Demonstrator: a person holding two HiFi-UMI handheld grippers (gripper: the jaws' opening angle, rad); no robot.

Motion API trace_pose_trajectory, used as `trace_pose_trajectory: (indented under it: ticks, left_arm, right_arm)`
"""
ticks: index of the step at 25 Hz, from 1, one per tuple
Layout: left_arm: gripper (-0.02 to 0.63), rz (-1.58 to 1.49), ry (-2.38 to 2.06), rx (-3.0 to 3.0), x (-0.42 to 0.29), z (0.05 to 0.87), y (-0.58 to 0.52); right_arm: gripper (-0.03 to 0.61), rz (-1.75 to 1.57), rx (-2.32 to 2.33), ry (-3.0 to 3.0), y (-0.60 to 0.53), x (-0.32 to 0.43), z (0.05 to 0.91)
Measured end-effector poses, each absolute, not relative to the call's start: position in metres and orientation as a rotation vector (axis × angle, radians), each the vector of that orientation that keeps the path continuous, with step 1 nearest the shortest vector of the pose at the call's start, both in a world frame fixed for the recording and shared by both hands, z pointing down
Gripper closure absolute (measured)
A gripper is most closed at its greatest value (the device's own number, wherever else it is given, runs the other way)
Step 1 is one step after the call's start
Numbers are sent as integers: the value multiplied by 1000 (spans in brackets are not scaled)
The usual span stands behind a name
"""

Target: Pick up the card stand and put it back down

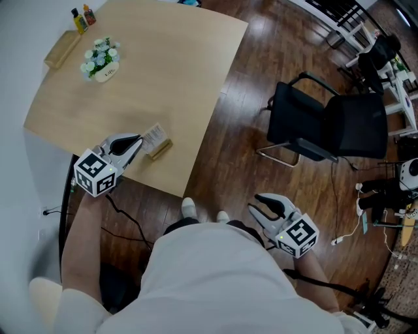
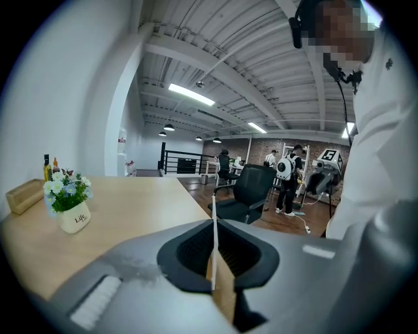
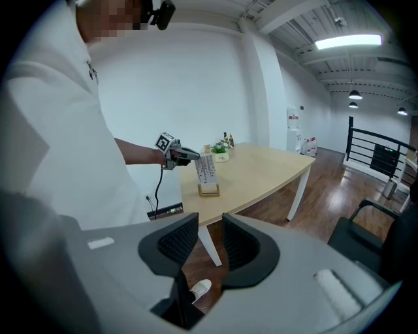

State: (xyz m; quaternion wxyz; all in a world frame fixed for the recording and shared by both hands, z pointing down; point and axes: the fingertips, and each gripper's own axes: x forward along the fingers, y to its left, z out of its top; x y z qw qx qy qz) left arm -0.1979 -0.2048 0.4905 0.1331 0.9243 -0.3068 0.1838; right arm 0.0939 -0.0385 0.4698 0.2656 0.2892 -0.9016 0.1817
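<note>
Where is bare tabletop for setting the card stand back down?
The table is bare across its middle and right side, from the card stand in the left gripper to the far edge. Crowded only at the far left corner: flower pot, wooden block, bottles.

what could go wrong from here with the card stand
1. The left tongs are shut on the thin card, not on the wooden base. The card could bend or slip out of its slot, and the base would drop.
2. The card stand is close to the near edge of the table. If it is set down carelessly, it might tip off that edge.
</note>
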Motion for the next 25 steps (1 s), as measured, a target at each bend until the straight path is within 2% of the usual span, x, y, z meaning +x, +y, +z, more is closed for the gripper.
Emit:
trace_pose_trajectory:
  ticks: [25]
  left_arm:
    - [597,542,-939,2640,-201,496,-203]
  right_arm:
    - [460,472,761,-2449,-48,93,471]
